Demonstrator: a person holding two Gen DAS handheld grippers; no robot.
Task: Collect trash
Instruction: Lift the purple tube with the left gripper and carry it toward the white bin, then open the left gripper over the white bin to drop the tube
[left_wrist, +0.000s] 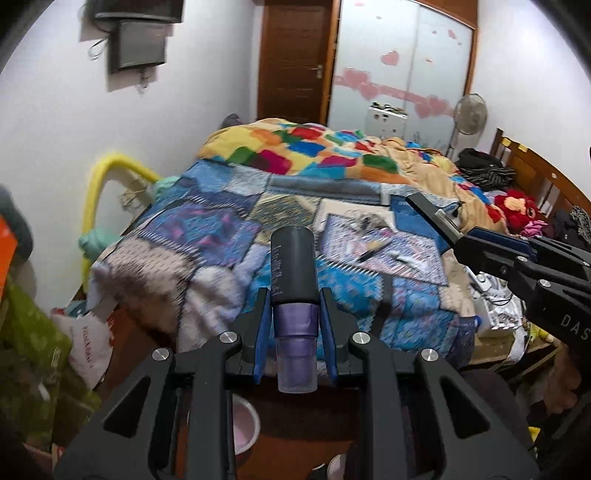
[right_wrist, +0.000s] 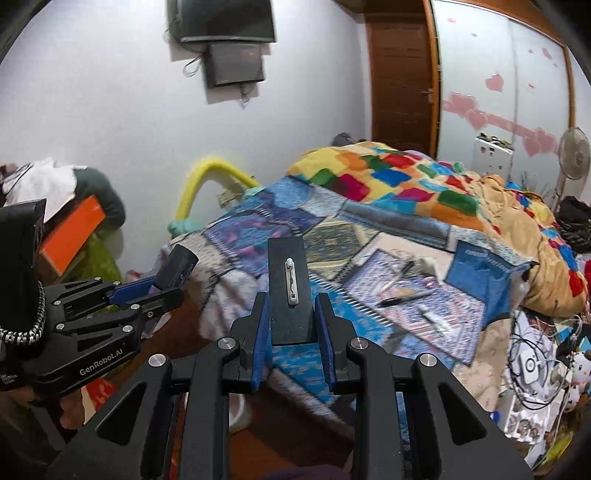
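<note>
trash: dark purple-capped bottle (left_wrist: 292, 295) clamped in the left claw (left_wrist: 295, 332), flat black card (right_wrist: 288, 291) clamped in the right claw (right_wrist: 291, 332), both above the quilted bed (left_wrist: 221, 236).

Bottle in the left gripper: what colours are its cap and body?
The bottle has a dark grey-black cap and a metallic purple body, clearest in the left wrist view.

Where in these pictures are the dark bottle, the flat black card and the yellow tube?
dark bottle (left_wrist: 292, 264), left wrist view, on its dark upper body.
flat black card (right_wrist: 287, 291), right wrist view, on its face.
yellow tube (left_wrist: 96, 184), left wrist view, on its bend.
</note>
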